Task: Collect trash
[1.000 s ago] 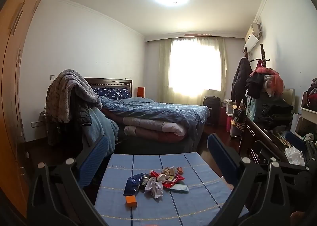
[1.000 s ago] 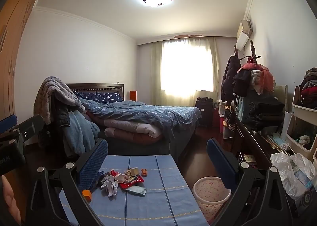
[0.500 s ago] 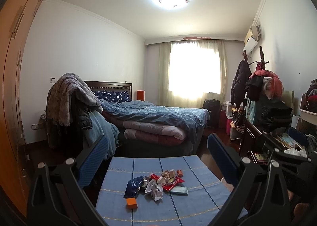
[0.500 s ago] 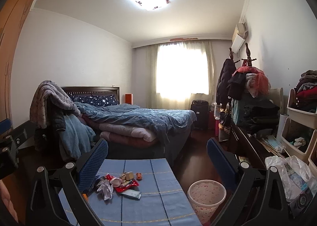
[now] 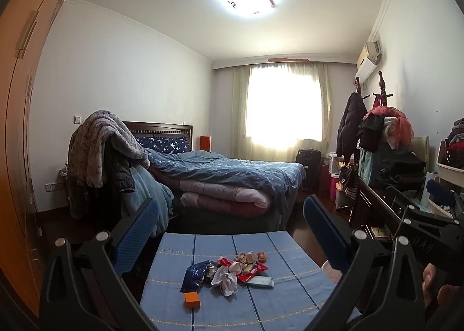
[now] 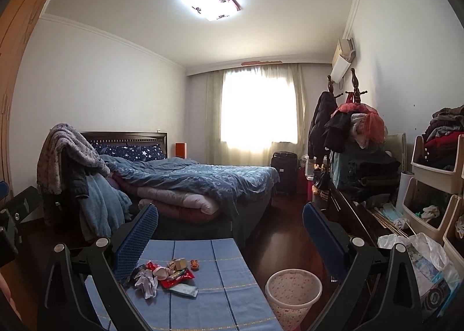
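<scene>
A heap of trash lies on a blue tablecloth (image 5: 284, 296): a crumpled white tissue (image 5: 224, 280), a red wrapper (image 5: 251, 270), a dark blue wrapper (image 5: 195, 273), a small orange box (image 5: 192, 299) and a pale packet (image 5: 260, 281). The same heap shows in the right wrist view (image 6: 162, 273). A pink speckled waste basket (image 6: 293, 290) stands on the floor right of the table. My left gripper (image 5: 230, 229) is open and empty, above and short of the heap. My right gripper (image 6: 230, 229) is open and empty, to the right of the left one.
A bed (image 6: 197, 183) with blue bedding stands beyond the table. A dark dresser (image 6: 356, 215) piled with clothes and plastic bags (image 6: 420, 258) runs along the right wall. A wooden wardrobe (image 5: 20, 128) is at the left. Dark wood floor (image 6: 278, 238) lies between bed and dresser.
Both cameras have tilted up slightly and drawn back; the table and trash sit lower in view. The right view has swung right, showing more of the waste basket.
</scene>
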`<move>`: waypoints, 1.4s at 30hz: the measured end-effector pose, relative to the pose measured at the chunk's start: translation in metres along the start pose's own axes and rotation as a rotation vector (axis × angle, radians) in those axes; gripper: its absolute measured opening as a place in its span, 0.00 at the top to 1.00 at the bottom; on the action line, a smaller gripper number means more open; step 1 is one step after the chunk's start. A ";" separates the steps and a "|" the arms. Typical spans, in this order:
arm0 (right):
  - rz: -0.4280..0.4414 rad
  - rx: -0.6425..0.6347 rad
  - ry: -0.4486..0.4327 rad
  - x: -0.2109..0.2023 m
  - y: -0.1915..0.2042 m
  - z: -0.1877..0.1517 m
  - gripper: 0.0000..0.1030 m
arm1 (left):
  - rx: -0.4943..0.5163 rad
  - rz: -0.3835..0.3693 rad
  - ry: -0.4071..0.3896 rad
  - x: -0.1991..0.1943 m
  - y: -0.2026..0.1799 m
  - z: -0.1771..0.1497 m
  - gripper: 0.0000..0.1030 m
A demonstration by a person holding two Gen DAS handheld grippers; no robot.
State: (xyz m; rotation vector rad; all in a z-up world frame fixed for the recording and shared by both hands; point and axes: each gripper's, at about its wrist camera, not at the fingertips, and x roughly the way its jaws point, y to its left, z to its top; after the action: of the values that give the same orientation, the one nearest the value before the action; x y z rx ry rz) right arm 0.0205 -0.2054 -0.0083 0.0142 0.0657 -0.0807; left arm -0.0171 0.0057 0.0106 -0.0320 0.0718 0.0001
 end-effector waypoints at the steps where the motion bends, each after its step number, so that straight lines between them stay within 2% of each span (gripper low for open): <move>1: -0.001 0.000 -0.003 -0.001 0.000 0.001 0.03 | 0.001 0.001 -0.001 -0.001 -0.001 0.000 0.03; 26: 0.005 -0.001 -0.023 -0.007 -0.001 0.003 0.03 | -0.008 0.013 0.006 -0.003 0.000 0.003 0.03; 42: 0.031 -0.013 0.014 0.006 0.003 -0.004 0.03 | -0.006 0.013 0.030 0.012 0.003 0.002 0.03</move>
State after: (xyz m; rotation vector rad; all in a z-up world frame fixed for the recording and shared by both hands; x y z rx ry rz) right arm 0.0268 -0.2023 -0.0129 0.0027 0.0804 -0.0494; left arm -0.0053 0.0083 0.0121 -0.0379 0.1020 0.0126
